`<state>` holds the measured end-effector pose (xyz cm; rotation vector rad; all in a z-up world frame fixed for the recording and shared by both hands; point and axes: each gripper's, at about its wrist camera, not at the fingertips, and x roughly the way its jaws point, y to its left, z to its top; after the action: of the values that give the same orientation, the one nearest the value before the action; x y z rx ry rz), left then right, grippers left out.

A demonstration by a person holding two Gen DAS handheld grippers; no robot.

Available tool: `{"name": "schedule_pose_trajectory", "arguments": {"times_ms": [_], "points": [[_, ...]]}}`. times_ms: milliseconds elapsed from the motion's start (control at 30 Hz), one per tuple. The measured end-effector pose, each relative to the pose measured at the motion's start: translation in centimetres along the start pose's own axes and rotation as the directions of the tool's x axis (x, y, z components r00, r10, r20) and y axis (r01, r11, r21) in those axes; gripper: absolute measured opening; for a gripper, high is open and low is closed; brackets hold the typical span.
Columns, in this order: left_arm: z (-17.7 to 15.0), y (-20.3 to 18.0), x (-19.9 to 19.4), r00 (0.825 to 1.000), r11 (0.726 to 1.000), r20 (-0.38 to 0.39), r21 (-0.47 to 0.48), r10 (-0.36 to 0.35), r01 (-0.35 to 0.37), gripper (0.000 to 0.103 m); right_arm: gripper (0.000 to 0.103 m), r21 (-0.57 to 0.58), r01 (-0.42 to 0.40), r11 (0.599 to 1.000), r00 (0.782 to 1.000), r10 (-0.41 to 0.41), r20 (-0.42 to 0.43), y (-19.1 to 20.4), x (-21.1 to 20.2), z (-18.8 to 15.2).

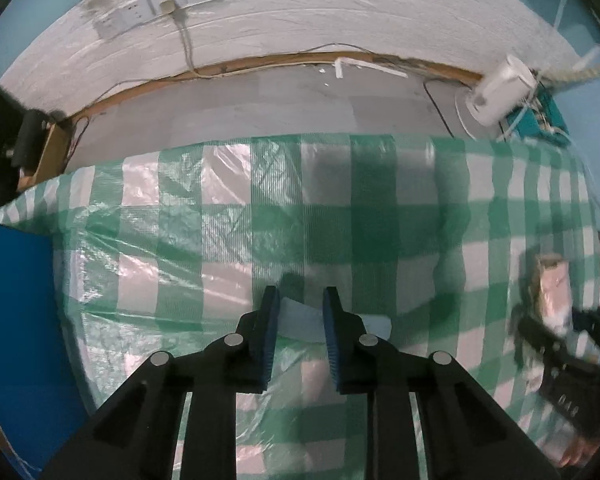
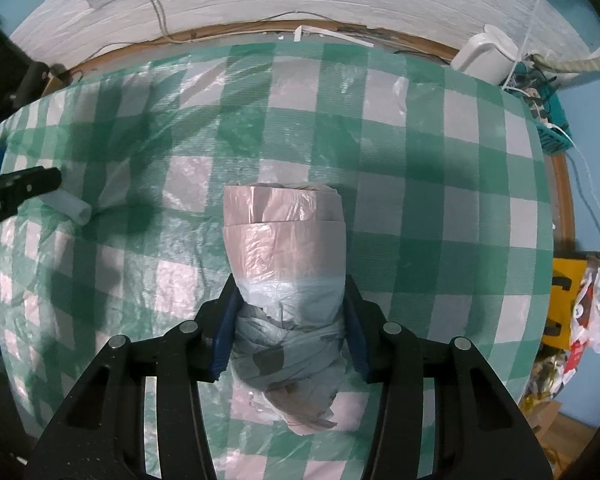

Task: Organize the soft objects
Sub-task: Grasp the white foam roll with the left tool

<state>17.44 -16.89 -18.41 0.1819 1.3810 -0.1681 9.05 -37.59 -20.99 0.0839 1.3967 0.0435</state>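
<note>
A small pale blue roll of bags (image 1: 300, 320) lies on the green-and-white check cloth (image 1: 380, 220). My left gripper (image 1: 300, 296) points straight down at it, jaws narrow, blue pads closed on its left end. The rest of the roll pokes out to the right past one finger. In the right wrist view that roll (image 2: 74, 210) juts from under the left gripper (image 2: 54, 180) at the far left. My right gripper (image 2: 291, 280) is shut on a fat bundle of pink and grey plastic bags (image 2: 284, 232), with a pad pressed into each side. It shows blurred in the left wrist view (image 1: 560, 340).
A white appliance (image 2: 484, 56) stands at the back right corner beside a teal basket (image 2: 552, 136) with cables. A power strip (image 1: 160, 8) hangs on the white wall. A blue surface (image 1: 12, 300) borders the cloth at left. A yellow box and loose bags (image 2: 560, 300) lie off the right edge.
</note>
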Motion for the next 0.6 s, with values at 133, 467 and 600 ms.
{"name": "schedule_pose_trajectory", "arguments": {"times_ms": [133, 467, 600], "points": [[-0.6, -0.2, -0.2, 1.0, 1.0, -0.023, 0.028, 0.002, -0.002, 0.022, 0.047, -0.002, -0.005, 1.0, 1.0, 0.005, 0.009, 0.0, -0.3, 0.1], [-1.2, 0.0, 0.3, 0.999, 1.0, -0.035, -0.019, -0.023, 0.023, 0.055, 0.047, -0.003, -0.016, 1.0, 1.0, 0.016, 0.012, -0.2, -0.6, 0.0], [-1.6, -0.7, 0.2, 1.0, 1.0, -0.019, 0.018, -0.019, 0.019, 0.06, 0.047, 0.001, -0.017, 1.0, 1.0, 0.017, 0.008, -0.3, -0.5, -0.2]]}}
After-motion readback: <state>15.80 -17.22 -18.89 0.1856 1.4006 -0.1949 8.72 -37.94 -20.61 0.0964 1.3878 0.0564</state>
